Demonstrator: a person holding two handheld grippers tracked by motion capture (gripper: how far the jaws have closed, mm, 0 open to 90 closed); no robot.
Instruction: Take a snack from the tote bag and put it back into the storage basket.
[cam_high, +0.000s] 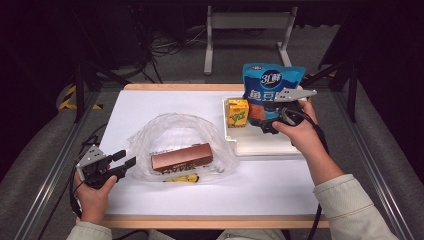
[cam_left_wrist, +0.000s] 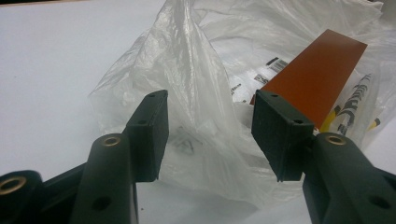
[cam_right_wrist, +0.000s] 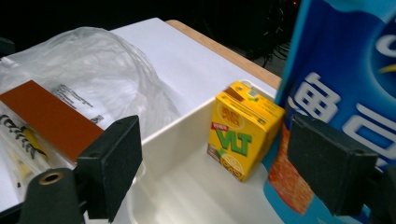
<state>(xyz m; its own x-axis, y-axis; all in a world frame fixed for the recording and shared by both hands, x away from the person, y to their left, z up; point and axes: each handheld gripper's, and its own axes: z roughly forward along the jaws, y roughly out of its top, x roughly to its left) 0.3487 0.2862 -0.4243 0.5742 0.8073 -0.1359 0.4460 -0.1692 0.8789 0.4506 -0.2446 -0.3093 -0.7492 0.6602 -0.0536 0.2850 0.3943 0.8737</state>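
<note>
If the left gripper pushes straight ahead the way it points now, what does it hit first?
Most likely the clear plastic bag: its crumpled film sits right between and ahead of the left gripper. The brown box lies further in.

Overhead light falls evenly on the white rectangular tabletop (cam_high: 280, 185), which reads bright and nearly washed out, while the surrounding floor and background sink into darkness. The crumpled clear plastic bag (cam_high: 175, 135) near the table's middle carries soft glare patches. Shadows are faint and short. In both gripper views the near black jaws are slightly soft; all frames are grainy.
</note>
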